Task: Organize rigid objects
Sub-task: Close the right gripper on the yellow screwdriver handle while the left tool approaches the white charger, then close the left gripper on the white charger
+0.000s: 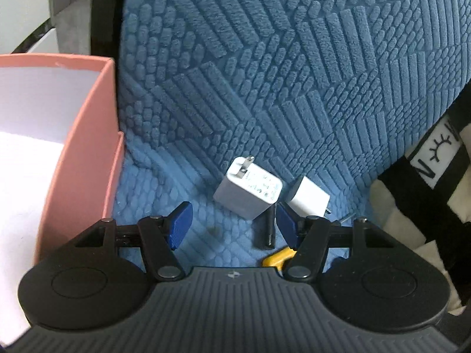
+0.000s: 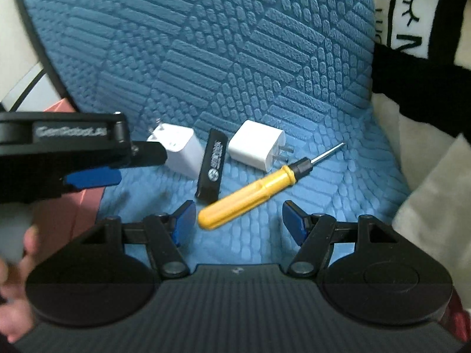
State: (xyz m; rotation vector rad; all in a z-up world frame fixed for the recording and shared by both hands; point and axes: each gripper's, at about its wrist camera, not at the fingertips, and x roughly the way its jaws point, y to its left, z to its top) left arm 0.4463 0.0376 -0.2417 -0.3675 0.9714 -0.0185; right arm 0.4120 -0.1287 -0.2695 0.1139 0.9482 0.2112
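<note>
Several small items lie on a blue textured cushion (image 2: 206, 58). They are a white plug charger (image 1: 248, 189) (image 2: 179, 150), a second white charger (image 1: 309, 195) (image 2: 256, 144), a black flat stick with white print (image 2: 212, 167) (image 1: 269, 229), and a yellow-handled screwdriver (image 2: 250, 188) (image 1: 278, 260). My left gripper (image 1: 232, 223) hovers open just in front of the first charger, with nothing between its blue pads. My right gripper (image 2: 240, 220) is open too. The butt of the screwdriver handle lies by its left pad, untouched. A pink box (image 1: 88, 147) stands at the left.
The left gripper's blue pad (image 2: 94, 179) reaches in from the left of the right wrist view, over the pink box's corner (image 2: 85, 206). A person's hand (image 2: 17, 264) shows at the lower left. A black-and-white printed pillow (image 1: 435, 158) (image 2: 412, 29) borders the cushion on the right.
</note>
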